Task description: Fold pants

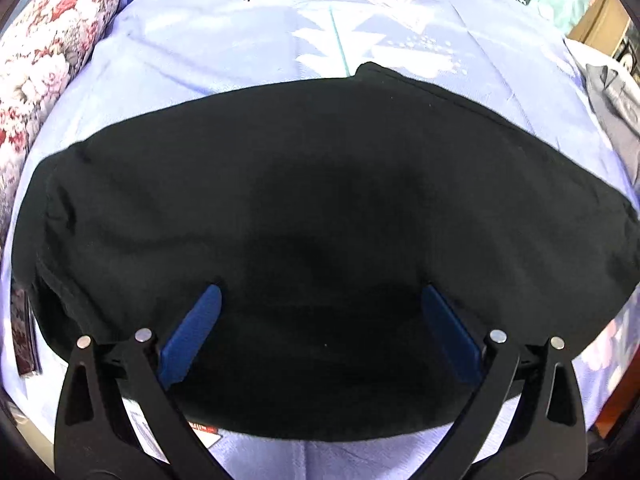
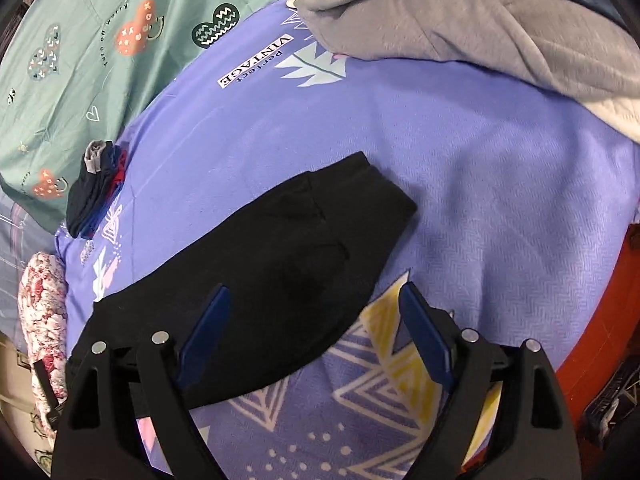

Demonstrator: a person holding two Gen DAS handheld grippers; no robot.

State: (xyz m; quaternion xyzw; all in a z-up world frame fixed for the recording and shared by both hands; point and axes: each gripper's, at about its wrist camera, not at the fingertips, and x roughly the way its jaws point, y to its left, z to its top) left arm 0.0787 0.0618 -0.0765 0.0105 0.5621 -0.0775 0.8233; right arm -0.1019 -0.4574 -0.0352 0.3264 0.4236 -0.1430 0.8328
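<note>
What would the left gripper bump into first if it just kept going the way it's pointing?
Most likely the black pants. The left gripper points steeply down with its jaws open over the dark cloth, and nothing shows between them. How far above the fabric it sits is hard to judge.

Bright, even light; strong fisheye bending and dark corners; slight blur; soft shadows

1. We see a bedroom in a home: the work surface is a bed spread with a lilac printed sheet.
2. Beside it lies a green duvet cover printed with hearts.
3. A floral quilt sits rolled at the edge.
4. A grey fleece blanket is heaped nearby.
5. Folded clothes are stacked on the sheet.
</note>
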